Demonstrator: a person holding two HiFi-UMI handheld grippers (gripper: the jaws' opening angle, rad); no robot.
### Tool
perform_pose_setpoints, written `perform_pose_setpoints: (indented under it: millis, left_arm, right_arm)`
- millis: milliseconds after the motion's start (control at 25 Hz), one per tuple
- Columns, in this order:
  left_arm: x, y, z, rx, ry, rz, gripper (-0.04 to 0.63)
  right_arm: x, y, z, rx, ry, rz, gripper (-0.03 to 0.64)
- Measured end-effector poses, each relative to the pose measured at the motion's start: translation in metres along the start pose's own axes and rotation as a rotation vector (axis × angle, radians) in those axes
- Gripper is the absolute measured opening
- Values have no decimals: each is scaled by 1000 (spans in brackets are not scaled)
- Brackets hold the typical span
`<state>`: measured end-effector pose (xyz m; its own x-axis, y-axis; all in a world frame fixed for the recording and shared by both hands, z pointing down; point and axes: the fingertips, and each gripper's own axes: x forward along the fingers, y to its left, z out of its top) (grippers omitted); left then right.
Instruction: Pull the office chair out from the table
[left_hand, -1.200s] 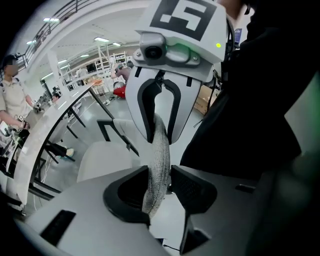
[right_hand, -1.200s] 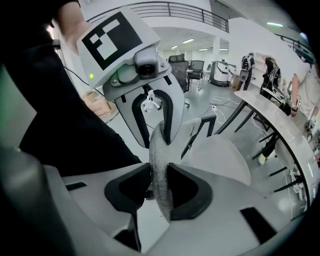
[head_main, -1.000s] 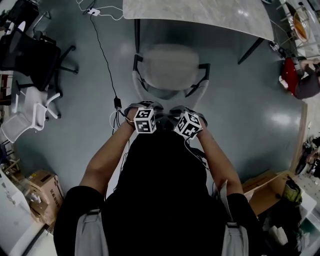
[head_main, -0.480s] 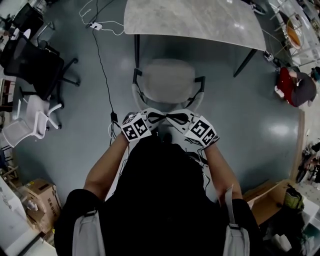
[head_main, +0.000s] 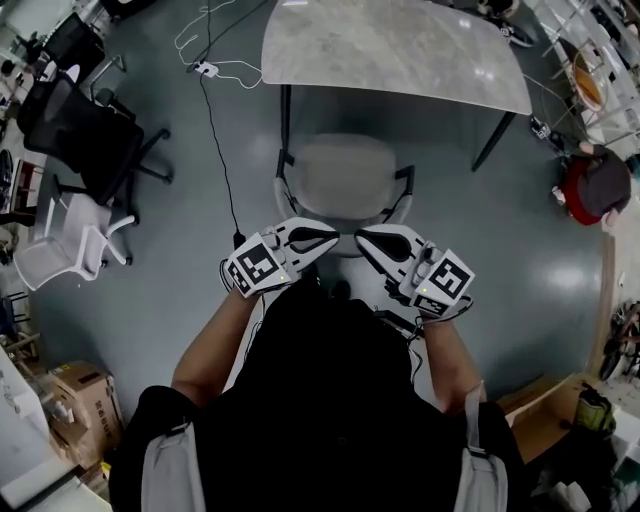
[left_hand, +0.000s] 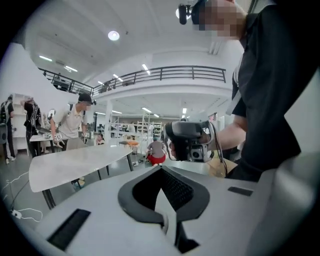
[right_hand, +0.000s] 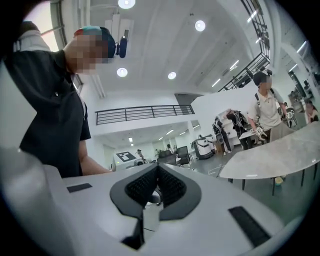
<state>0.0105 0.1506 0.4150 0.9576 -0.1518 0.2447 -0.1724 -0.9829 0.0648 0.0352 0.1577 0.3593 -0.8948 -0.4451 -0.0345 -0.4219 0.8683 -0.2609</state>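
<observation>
The office chair (head_main: 345, 178) is sitting on the grey floor (head_main: 520, 260) right at the near edge of the counter (head_main: 400, 45), its seat lining up between the counter legs and its armrests sticking out either side; neither gripper is holding it; the left gripper (head_main: 330, 238) and right gripper (head_main: 362, 238) are hovering in front of the person's chest, tips pointing at each other and nearly meeting over the chair's back in the head view; both are showing jaws pressed fully together with nothing pinched between them, plain as day in each gripper view; off to the left a black chair (head_main: 85, 130) and a white chair (head_main: 60, 240) are standing well apart, with a cable (head_main: 215, 140) trailing across the floor
</observation>
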Motion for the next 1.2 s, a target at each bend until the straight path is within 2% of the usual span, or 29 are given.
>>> perform_pose_setpoints:
  millis: [320,520,680,880,1200]
  left_arm:
    - [-38,-1,64,-135,-248,-14,11]
    - [-51,13,72,-101,-253,-24,11]
    - [-62,20,84,-94,-303,-17,11]
    - [-59,19,88,-29,-296,-28,11]
    - [-59,14,79,-66,-266,-81,11]
  right_arm:
    - [-9,7,31,-49,-61,-59,18]
    - [-3,1,39,-61,-80,-103,18]
    - [10,6,36,-77,-66,-118,18]
    - [19,10,28,-109,-33,-134,18]
    - [22,1,23,-111,-14,-183,18]
